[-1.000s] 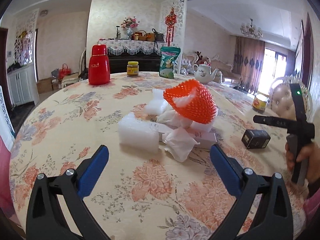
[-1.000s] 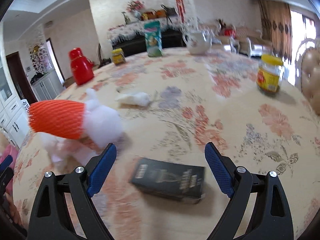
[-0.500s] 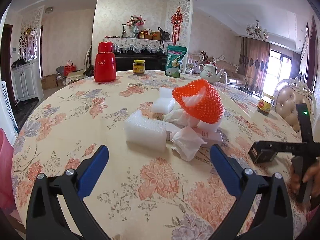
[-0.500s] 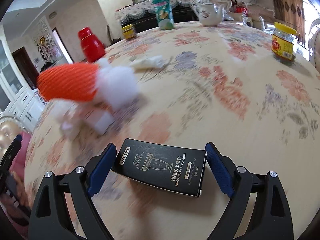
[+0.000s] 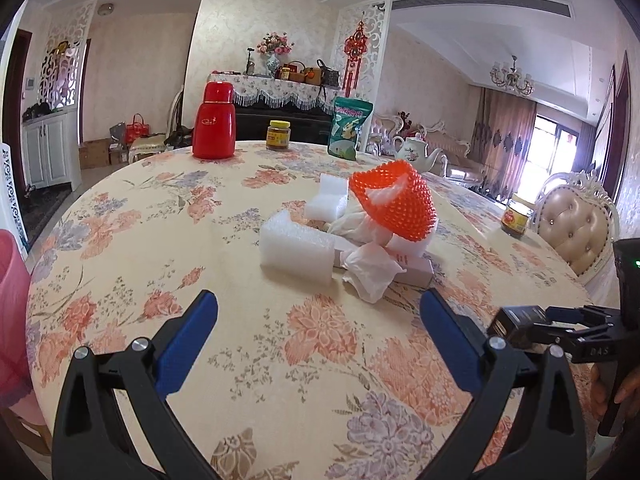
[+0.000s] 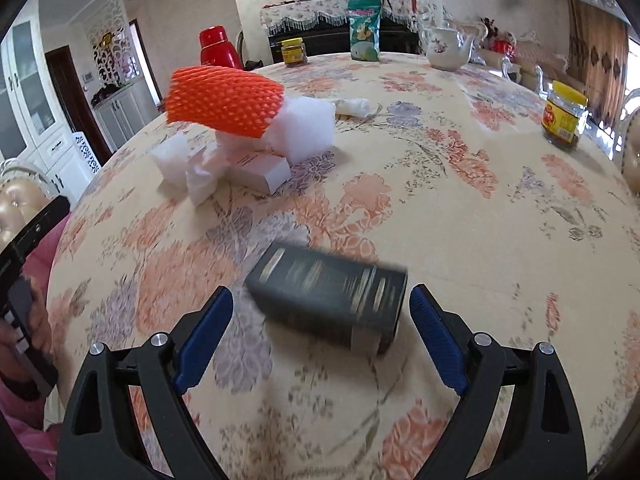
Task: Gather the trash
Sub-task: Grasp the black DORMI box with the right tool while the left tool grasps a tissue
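The round table, covered in a floral cloth, carries the work area, with a red flask, a snack bag, a teapot and two yellow-lidded jars at its far and right edges. Near the centre lies the main trash pile: an orange foam net sits on top of white foam blocks, a flat pale carton and crumpled tissue. The pile is untouched and sits in the same arrangement as one second ago. The change concerns the black box, a separate trash item lying on the near right part of the table. The right gripper has advanced from a stand-off position until its jaws are spread wide on either side of the box; the box appears motion-blurred and has rotated relative to the fingers since half a second ago. No pad is seen pressing on it, so the box is bracketed, not yet grasped, and is judged to rest on the cloth. In the left wrist view the same box shows at the tip of the right tool, beside the person's right hand. The left gripper hangs released above bare cloth, near the pile and facing it, holding nothing. Judgement: collection is at its start; closing the right jaws on the box is the next action, and a skewed box may slip.
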`<state>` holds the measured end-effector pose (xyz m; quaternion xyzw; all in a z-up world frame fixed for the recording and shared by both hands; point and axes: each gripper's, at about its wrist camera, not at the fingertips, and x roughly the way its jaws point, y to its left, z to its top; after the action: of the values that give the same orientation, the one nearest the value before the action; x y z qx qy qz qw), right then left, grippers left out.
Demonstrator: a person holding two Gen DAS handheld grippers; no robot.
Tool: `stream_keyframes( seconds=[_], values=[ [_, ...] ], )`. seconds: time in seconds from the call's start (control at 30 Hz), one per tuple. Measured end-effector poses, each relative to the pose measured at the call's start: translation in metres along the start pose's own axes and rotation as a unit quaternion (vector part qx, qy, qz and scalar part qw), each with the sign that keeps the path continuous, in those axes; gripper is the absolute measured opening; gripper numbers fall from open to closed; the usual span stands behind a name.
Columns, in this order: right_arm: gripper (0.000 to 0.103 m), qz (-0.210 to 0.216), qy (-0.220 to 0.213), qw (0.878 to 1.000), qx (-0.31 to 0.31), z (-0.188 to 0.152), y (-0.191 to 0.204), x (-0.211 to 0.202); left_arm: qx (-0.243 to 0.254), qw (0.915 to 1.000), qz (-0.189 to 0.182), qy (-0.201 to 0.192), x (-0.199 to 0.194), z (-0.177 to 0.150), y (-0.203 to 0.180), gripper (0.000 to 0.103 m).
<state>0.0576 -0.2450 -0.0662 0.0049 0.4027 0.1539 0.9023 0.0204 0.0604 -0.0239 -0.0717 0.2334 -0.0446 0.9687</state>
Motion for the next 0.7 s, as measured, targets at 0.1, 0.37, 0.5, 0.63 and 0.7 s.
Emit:
stream_keyframes(
  seconds=[0.1,0.37,0.5,0.63,0.7],
  values=[
    [0.085,-0.021,0.0,1.0,-0.018,-0.005,0.001,-0.004,-0.001,1.0,-0.005,-0.006,-0.005,0.0,-0.001,0.098],
    [0.085,-0.072,0.027,0.997,-0.018,0.007,-0.007,0.036,0.012,0.9998,-0.006,-0.012,-0.009,0.002,-0.009,0.098],
    [0.085,-0.071,0.02,0.997,-0.02,0.031,-0.004,0.055,0.011,0.9999,-0.006,-0.01,-0.004,0.006,-0.009,0.098],
    [0.084,-0.063,0.038,0.997,-0.011,0.045,-0.007,0.076,0.024,0.9997,0.003,-0.008,0.004,0.011,-0.013,0.098],
    [0.084,-0.051,0.042,0.998,-0.013,0.043,-0.005,0.073,0.03,0.9995,0.005,-0.006,0.01,0.014,-0.015,0.098]
  ],
)
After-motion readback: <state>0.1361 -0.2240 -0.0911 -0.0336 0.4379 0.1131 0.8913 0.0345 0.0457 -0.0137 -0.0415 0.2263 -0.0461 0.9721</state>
